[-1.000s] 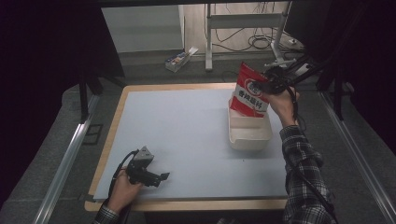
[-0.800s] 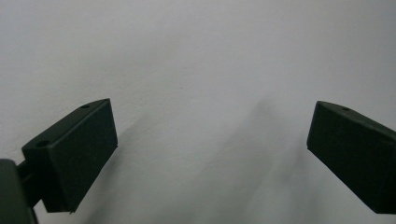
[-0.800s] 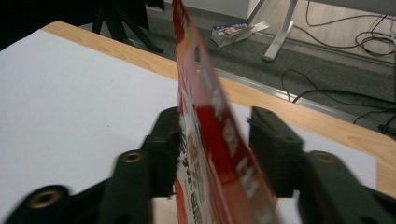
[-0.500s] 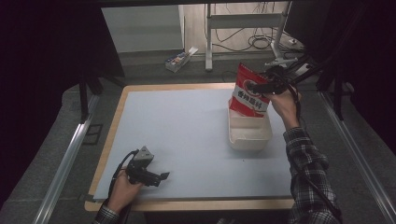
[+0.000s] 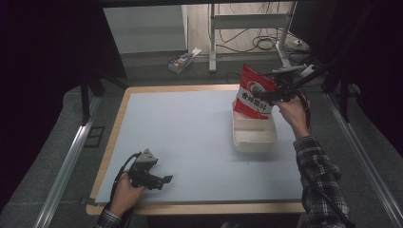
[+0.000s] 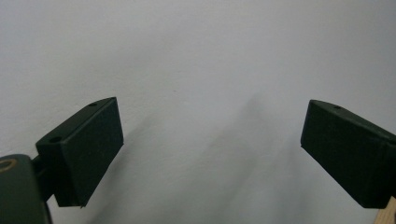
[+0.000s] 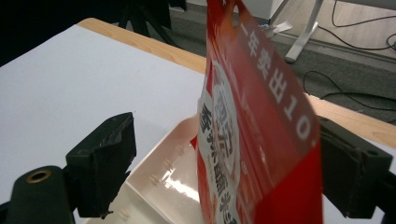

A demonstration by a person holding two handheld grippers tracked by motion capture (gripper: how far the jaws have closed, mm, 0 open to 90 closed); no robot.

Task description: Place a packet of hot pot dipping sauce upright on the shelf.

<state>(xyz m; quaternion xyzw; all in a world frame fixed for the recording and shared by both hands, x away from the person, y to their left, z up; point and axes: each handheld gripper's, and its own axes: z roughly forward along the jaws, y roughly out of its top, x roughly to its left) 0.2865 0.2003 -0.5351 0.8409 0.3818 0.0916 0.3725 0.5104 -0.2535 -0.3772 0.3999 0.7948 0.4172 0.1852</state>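
Red snack bag (image 5: pixel 253 92) stands upright w/ its lower end in the white tray (image 5: pixel 254 137) at the far right of the counter (image 5: pixel 190 128); right claw (image 5: pixel 278 94) sits at the bag's upper right edge, jaws just been opening, now wide w/ the bag between them; in the right gripper view the bag (image 7: pixel 254 135) lies close to the right jaw, clear gap to the left jaw, so no pinch. Left claw (image 5: pixel 161 180) rests low over the near left corner of the counter, well apart from bag & tray; its jaws stand wide w/ nothing between them, bare pale surface (image 6: pixel 196 70) beneath.
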